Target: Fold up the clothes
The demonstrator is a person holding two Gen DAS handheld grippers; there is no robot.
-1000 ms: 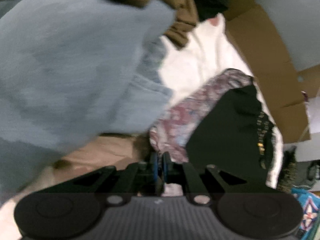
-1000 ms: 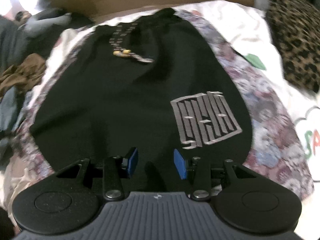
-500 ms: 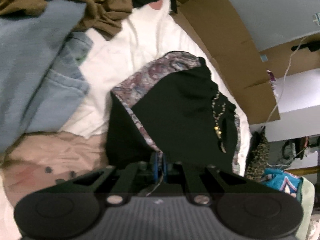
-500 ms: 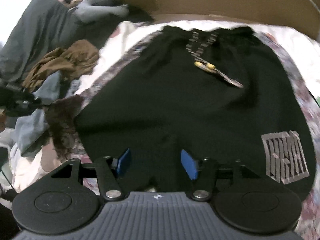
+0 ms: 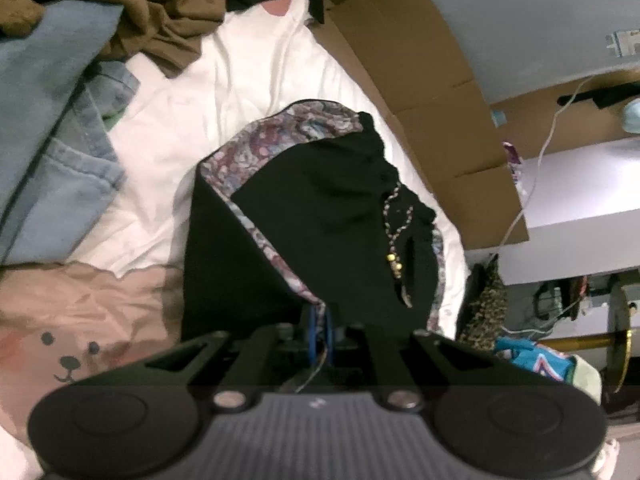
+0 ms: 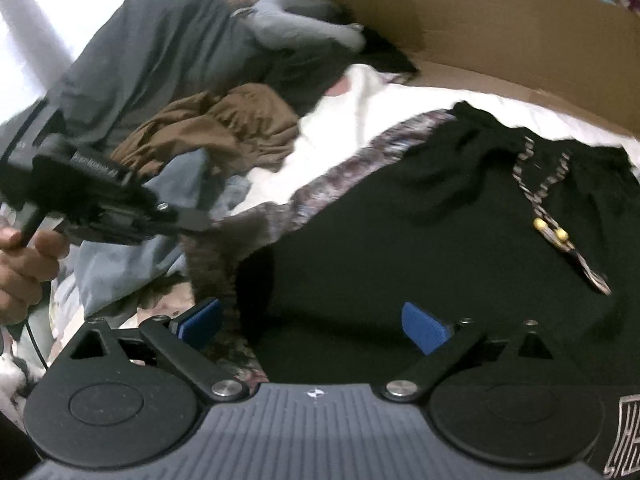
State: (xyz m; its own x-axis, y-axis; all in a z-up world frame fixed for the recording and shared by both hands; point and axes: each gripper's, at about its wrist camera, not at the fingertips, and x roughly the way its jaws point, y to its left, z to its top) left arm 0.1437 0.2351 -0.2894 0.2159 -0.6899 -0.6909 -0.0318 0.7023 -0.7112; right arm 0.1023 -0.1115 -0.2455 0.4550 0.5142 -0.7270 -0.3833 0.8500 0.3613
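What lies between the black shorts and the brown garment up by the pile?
Only bare white sheet separates the black shorts from the brown garment; the left wrist view shows it best.

The left hand-held gripper (image 5: 319, 322) has its blue pads pinched tight together, tilted downward — and the right hand-held gripper (image 6: 312, 322) is opening, blue pads (image 6: 424, 326) wide apart, nothing pressed between them.
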